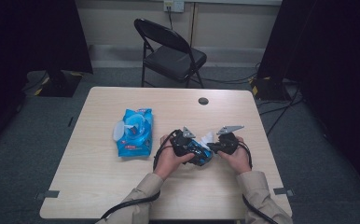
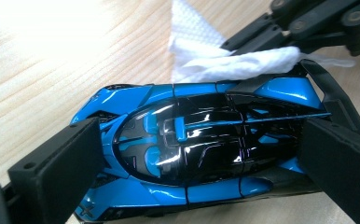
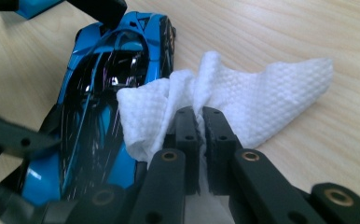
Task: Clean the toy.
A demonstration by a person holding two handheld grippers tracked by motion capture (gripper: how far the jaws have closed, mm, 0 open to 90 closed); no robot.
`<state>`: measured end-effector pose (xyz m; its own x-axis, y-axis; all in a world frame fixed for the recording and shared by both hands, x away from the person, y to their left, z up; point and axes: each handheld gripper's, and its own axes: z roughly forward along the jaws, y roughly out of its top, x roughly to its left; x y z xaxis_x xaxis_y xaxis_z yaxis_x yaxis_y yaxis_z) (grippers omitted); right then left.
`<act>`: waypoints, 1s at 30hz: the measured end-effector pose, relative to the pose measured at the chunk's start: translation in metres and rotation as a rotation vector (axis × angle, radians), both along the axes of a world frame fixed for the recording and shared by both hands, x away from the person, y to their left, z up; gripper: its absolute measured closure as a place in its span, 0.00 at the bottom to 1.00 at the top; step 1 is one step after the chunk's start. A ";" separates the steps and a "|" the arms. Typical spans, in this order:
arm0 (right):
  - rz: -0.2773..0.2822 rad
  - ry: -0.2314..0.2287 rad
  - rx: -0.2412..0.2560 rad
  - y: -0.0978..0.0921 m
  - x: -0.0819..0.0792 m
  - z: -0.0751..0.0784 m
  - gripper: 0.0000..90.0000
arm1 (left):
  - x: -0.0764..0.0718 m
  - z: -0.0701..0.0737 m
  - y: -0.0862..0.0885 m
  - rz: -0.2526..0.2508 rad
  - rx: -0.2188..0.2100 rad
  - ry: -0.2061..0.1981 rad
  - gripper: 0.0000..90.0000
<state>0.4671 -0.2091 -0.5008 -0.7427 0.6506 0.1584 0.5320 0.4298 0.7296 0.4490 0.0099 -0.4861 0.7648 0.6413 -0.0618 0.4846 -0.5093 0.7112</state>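
Blue and glossy black, the toy car [image 2: 201,154] sits lengthwise between the jaws of my left tongs [image 2: 201,163], one pad pressed against its nose and the other against its tail, so I have it clamped end to end just above the pale wooden table [image 2: 52,70]. My right tongs [image 3: 200,135] are pinched tight on a white embossed wipe [image 3: 262,98]; the cloth bunches up ahead of the closed tips and folds over onto the car's side, touching the blue bodywork next to the dark canopy. Seen from above, both tools meet at the table's near edge, right tongs [image 1: 215,145] just beside left tongs [image 1: 192,148], the wipe between them. Well off past my left tongs lies a blue wipes pack [image 1: 134,132] with its flap lid open; its printing is too small for me to read.
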 end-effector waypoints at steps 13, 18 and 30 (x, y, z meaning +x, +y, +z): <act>-0.006 0.016 0.008 -0.018 -0.017 0.000 0.96 | 0.001 0.001 0.000 -0.002 0.011 0.002 0.00; -0.006 0.023 0.012 -0.022 -0.023 0.001 0.96 | 0.001 0.001 0.000 -0.003 0.012 0.004 0.00; -0.033 0.042 0.074 -0.041 -0.033 0.003 0.96 | 0.001 0.001 -0.001 -0.003 0.014 0.011 0.00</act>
